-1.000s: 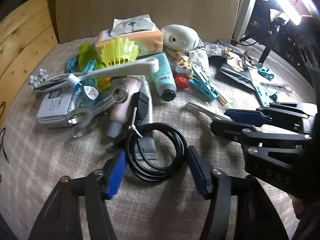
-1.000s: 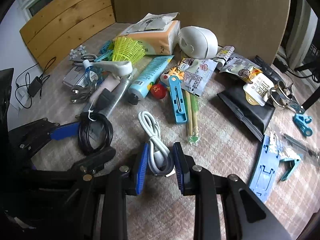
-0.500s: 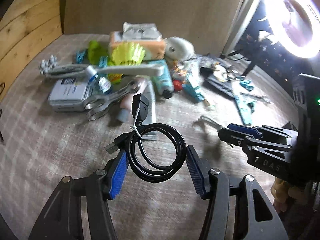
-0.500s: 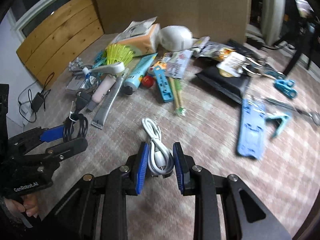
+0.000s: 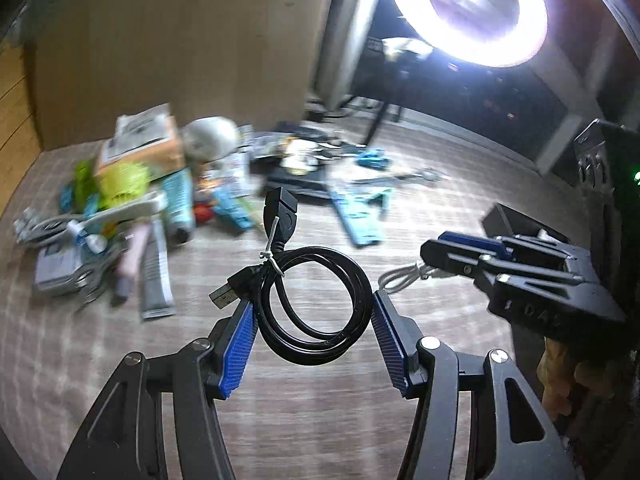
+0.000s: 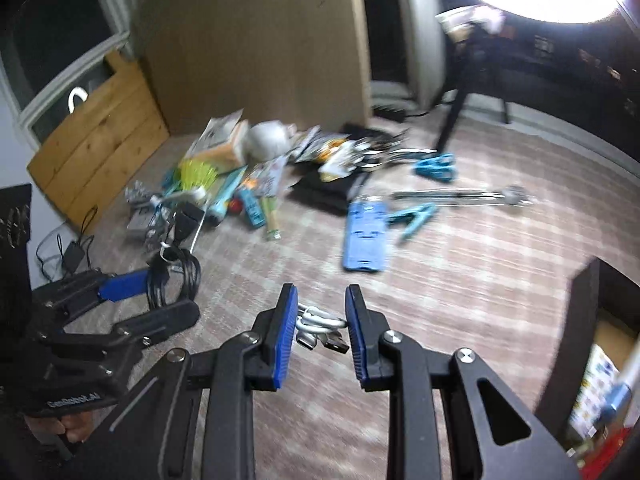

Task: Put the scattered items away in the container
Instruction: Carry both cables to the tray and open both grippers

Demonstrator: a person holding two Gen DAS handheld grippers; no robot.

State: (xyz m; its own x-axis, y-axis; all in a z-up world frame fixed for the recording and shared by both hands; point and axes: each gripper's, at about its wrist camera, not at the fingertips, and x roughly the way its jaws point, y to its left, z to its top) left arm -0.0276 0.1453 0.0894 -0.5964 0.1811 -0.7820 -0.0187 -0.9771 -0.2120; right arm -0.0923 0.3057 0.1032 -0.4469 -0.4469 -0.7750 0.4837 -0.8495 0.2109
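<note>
transport is the step in hand: we carry two coiled cables clear of the clutter, and we judge the drop-off lies toward the dark box (image 6: 600, 304) at the right edge of the right wrist view, which appears to be the container, though its inside is mostly hidden.

the left gripper (image 5: 314, 332) has its fingers spread about as wide as the black usb cable (image 5: 316, 304), with the blue pads pressing the coil on both sides. the coil hangs above the carpeted floor (image 5: 280, 420); its tied plugs stick up and to the left.

the right gripper (image 6: 322, 330) has its fingers closed narrowly on the white cable (image 6: 320, 322), whose plugs show between the pads.

to do this step well:
- we keep both grips firm; the black coil is held only by its springy rim and, in our judgement, could pop out if squeezed less.
- we move the two grippers apart enough that they do not collide.
- we lower each cable inside the box walls before releasing, one at a time.

the remaining pile (image 6: 224, 176) lies well apart from the box, near the cardboard panel (image 6: 256, 52).
</note>
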